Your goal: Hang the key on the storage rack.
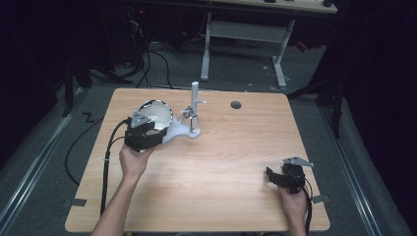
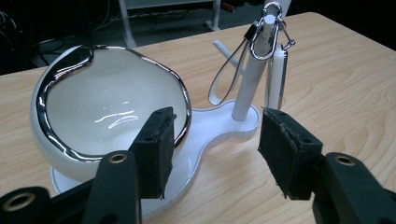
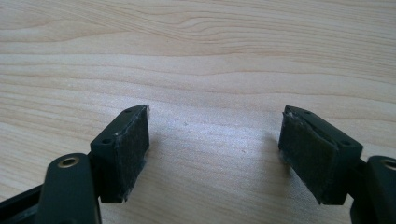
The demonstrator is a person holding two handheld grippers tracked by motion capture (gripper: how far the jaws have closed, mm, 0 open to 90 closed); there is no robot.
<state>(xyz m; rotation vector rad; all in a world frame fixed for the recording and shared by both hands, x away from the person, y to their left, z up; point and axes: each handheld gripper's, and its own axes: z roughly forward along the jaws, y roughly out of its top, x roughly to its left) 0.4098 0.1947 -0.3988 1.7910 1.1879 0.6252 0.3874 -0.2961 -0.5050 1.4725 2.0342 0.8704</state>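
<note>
My left claw [image 2: 215, 154] stands open beside the chrome-rimmed white bowl [image 2: 109, 109] on its white stand [image 2: 212, 126], gripping nothing. To grasp well, I'd straddle the rim squarely. My right claw [image 3: 215, 156] rests open on the desk [image 3: 196, 56].

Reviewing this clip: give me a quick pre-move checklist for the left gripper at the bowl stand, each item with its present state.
1. Left gripper jaws open, nothing between the pads: ok.
2. White bowl seated on the white stand: ok.
3. Left gripper's pads clear of the bowl's chrome rim: cannot tell; one pad overlaps it in the left gripper view.
4. Carabiner hanging at the top of the post: ok.
5. Right gripper open over bare table, away from the stand: ok.
</note>
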